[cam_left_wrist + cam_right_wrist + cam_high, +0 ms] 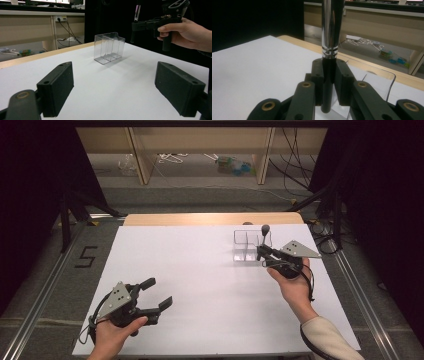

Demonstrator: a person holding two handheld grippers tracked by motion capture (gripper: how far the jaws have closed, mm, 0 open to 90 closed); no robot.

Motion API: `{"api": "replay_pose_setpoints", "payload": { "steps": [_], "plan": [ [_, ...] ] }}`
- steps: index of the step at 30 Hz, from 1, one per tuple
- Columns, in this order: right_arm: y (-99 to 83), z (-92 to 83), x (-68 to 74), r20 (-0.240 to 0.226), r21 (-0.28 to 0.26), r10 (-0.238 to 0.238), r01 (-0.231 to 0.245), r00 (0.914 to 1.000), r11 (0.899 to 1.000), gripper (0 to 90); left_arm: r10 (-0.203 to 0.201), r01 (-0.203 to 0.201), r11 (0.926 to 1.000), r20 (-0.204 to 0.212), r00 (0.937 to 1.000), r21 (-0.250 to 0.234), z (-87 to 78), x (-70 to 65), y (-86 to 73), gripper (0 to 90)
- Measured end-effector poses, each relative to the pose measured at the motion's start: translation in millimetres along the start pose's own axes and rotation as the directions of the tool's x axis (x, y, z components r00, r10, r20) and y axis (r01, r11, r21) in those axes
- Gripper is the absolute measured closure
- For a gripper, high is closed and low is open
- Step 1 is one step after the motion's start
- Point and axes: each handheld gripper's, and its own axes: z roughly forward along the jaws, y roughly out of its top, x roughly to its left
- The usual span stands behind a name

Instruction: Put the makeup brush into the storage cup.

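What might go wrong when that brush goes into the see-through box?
The right hand-held gripper pinches the makeup brush low on its handle, so the tall brush might tip or slip. The clear divided box looks light and stands free on the table, so a bump could push it or knock it over.

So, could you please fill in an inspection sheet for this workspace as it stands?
Surface: white table top, wooden edge at the far side.
Job's things: clear box with dividers, upright on the table; brush held upright at the box.
Clutter: nothing seen on the table.
Grippers: left gripper open, low over the near left; right gripper shut on the brush handle.
Cables: one trails from each gripper; more lie on the floor beyond.
Surroundings: shelf with small items behind, dark curtains at the sides.
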Motion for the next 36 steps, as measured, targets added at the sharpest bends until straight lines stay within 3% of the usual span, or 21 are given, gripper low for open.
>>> {"api": "replay_pose_setpoints", "payload": {
  "steps": [36],
  "plan": [
    [3.9,5.1,-8.9,0.034,0.004,0.003,-0.003,0.9994,1.000,79.5,-0.001,0.001,1.0000,0.001,1.0000,-0.001,0.0,0.2,-0.1,15.2]
  ]
}}
